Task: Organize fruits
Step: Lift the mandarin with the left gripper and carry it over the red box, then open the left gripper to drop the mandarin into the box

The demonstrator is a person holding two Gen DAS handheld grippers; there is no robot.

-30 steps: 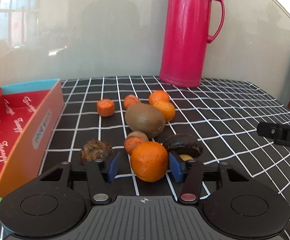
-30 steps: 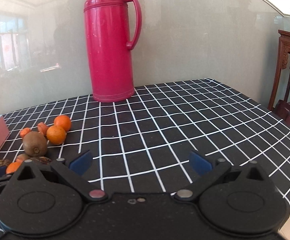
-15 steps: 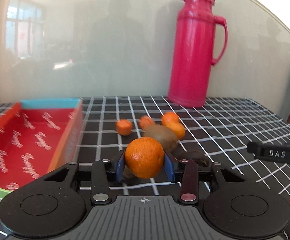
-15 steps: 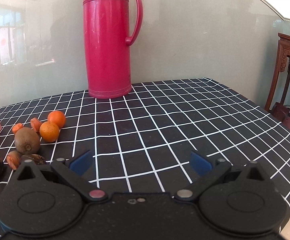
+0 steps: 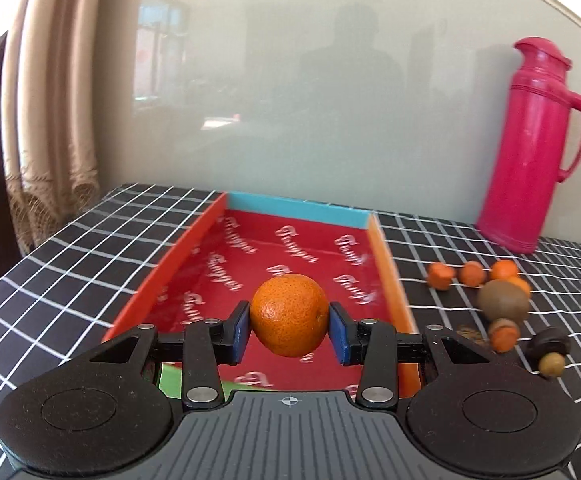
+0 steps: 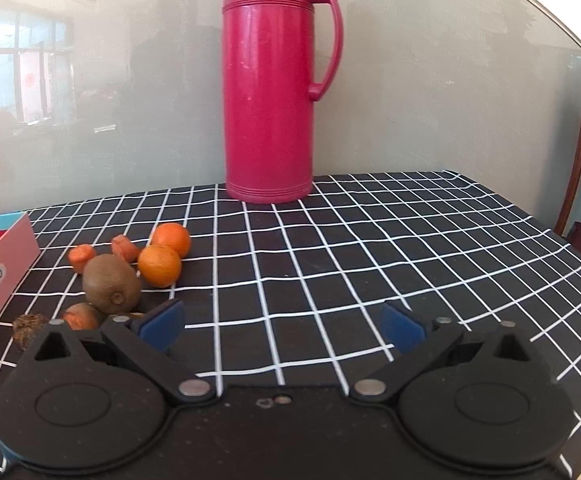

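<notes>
Right gripper (image 6: 282, 322) jaws wide apart, nothing between them. Kiwi (image 6: 111, 284) and two oranges (image 6: 159, 266) mid-left on checked bench (image 6: 370, 240); pink flask (image 6: 268, 88) upper centre.

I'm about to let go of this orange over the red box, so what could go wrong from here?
1. The left gripper holds the orange above the box floor; once released it may bounce or roll.
2. The view is motion-blurred; releasing mid-swing could carry it toward the near edge.
3. The kiwi and small fruits sit close beside the box wall, so the return swing could knock them.
</notes>
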